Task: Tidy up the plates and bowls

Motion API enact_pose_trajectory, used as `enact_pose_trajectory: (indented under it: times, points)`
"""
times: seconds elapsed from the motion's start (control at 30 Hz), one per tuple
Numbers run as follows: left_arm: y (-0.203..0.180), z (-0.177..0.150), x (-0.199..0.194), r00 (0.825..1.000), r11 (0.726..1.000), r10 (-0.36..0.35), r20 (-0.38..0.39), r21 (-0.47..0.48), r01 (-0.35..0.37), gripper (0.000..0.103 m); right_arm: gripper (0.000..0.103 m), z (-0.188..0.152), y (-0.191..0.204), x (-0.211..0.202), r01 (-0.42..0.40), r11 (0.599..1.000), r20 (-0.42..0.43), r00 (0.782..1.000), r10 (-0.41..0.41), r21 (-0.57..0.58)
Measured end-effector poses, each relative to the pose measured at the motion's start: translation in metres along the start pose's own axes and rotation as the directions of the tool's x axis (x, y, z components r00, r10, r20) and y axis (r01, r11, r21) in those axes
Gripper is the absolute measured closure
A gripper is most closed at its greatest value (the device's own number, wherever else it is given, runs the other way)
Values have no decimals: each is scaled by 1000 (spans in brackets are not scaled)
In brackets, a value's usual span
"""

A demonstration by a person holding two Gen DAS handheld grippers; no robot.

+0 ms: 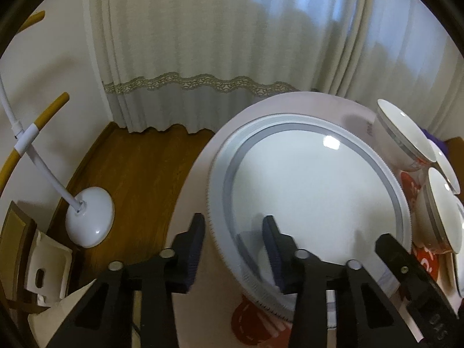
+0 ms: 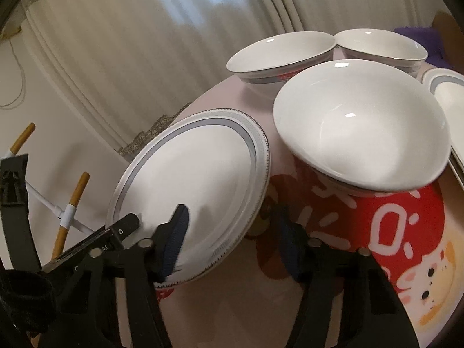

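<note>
The glazed plate looks stiff, slippery and breakable, best pinched at its rim, which the left gripper and right gripper each straddle, part-open, not visibly clamped

left wrist: close, angled down | right wrist: close, from right | shared: plate

A white plate with a grey band and toothed rim is seen lying flat on the table. Three white bowls, grey-banded outside, are clustered upright at its 2 o'clock. A second plate is cut off at 3 o'clock.
</note>
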State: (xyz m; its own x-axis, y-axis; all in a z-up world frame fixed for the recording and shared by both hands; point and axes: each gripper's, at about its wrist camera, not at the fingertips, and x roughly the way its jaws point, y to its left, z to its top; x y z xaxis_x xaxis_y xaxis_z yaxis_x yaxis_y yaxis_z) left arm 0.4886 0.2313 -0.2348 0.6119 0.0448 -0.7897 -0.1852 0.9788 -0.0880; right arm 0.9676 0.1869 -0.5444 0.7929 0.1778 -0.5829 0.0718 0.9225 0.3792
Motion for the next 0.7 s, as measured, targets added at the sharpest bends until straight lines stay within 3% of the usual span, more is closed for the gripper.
enact_pose_trajectory:
  times: [0.1,0.23,0.4,0.7]
  points:
    - [-1,4,5,1000,1000,7,3,-6,-7,71,75,2,-6,2,-1,1000,-7,1000,1,21]
    - [5,-3,5,1000,1000,2,16,-9,-2,73,84,1,-7,4,-4,1000,-15,1000,4,31]
    - [17,-17,-6,1000,999,-21,14,-35,21,78,86,-3,-7,4,-29,998,-14,999,30,50]
    - [23,-56,-48,1000,1000,-18,13,-19,19,78,86,-17,-7,-10,-38,999,-60,997,39,20]
